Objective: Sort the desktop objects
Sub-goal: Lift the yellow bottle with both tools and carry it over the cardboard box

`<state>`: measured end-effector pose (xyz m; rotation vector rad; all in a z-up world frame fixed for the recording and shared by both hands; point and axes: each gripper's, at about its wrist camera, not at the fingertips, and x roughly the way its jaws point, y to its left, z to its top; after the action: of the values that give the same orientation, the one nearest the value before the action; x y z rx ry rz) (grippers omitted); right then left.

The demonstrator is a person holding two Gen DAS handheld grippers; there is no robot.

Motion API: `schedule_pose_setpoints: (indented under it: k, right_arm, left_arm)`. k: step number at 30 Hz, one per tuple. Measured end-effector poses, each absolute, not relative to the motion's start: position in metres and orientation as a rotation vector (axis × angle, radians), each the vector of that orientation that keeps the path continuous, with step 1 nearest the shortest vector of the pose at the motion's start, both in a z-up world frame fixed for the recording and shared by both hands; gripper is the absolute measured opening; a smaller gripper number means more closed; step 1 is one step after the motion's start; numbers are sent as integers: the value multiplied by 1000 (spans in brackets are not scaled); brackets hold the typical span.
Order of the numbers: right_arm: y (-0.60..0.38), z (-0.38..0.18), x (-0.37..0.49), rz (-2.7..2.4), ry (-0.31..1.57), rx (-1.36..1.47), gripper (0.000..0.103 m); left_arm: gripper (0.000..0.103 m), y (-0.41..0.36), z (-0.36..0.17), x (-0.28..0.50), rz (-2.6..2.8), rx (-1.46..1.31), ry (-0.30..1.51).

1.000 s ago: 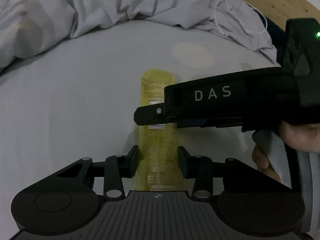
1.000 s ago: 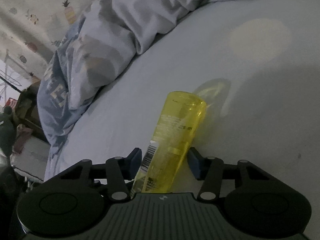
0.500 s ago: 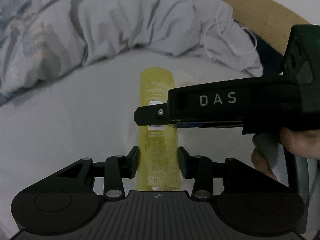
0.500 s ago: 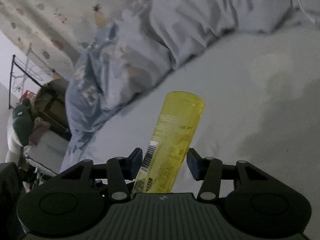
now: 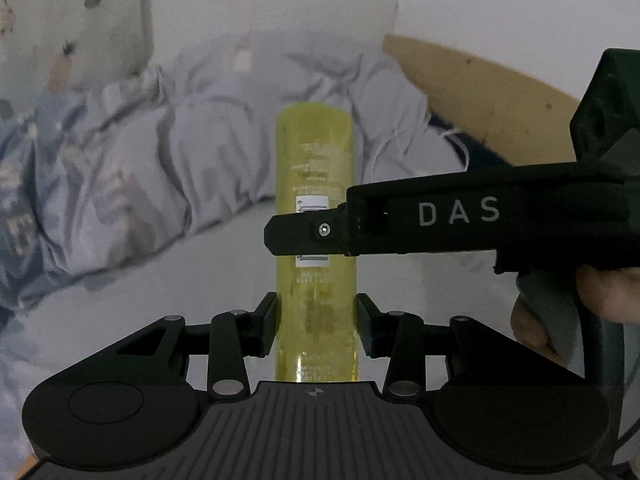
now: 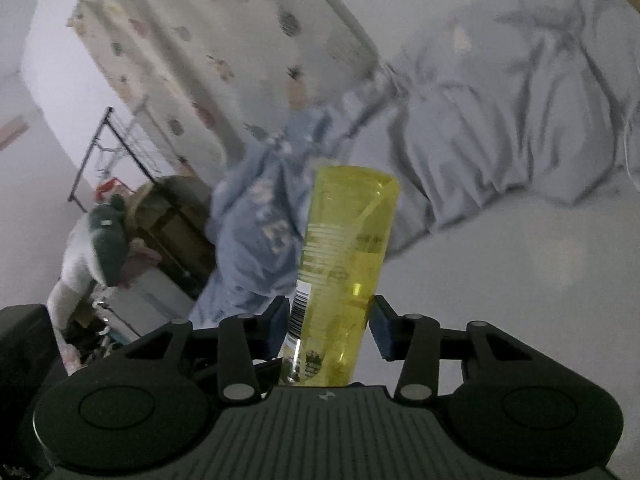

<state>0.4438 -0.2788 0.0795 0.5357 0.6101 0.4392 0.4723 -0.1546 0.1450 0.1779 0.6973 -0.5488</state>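
Left wrist view. The yellow bottle (image 5: 316, 240) is seen clamped between the pads of the left claw (image 5: 317, 322), near its lower end. Its long axis runs straight forward along the fingers and away from the camera, with the far end raised against the rumpled bedding (image 5: 192, 168). The bottle is carried clear of the sheet (image 5: 160, 300). The right claw (image 5: 304, 234) is seen from the side, reaching in from the right and crossing the bottle at mid-length; its jaws cannot be judged here, since only one dark finger is shown edge-on. A hand (image 5: 600, 292) is cut off at the right edge. The bottle's near end is hidden under the gripper body.

Right wrist view. The bottle (image 6: 344, 264) is seen between the narrowly set jaws of the right claw (image 6: 328, 326), which have just been closing on it. The left pad is touching the barcode side; whether the right pad presses is hard to settle, as a thin gap seems to remain. The bottle leans up and slightly right. The picture is blurred; the curtain (image 6: 224, 52) and clutter (image 6: 120, 240) at left are indistinct.

Both claws are judged equally near, one at each station along the bottle, so the coming placement is judged to turn on keeping that axis shared.
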Motion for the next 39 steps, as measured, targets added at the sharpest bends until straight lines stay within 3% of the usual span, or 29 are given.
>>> schedule_pose_setpoints:
  k: [9, 20, 39]
  right_arm:
    - [-274, 148, 378, 458, 506, 475, 42]
    - [-263, 197, 307, 490, 432, 404, 42]
    - [-223, 220, 212, 565, 380, 318, 41]
  left_arm:
    - [44, -159, 231, 388, -555, 176, 589]
    - [44, -145, 286, 296, -568, 159, 516]
    - [44, -95, 304, 172, -563, 110, 444]
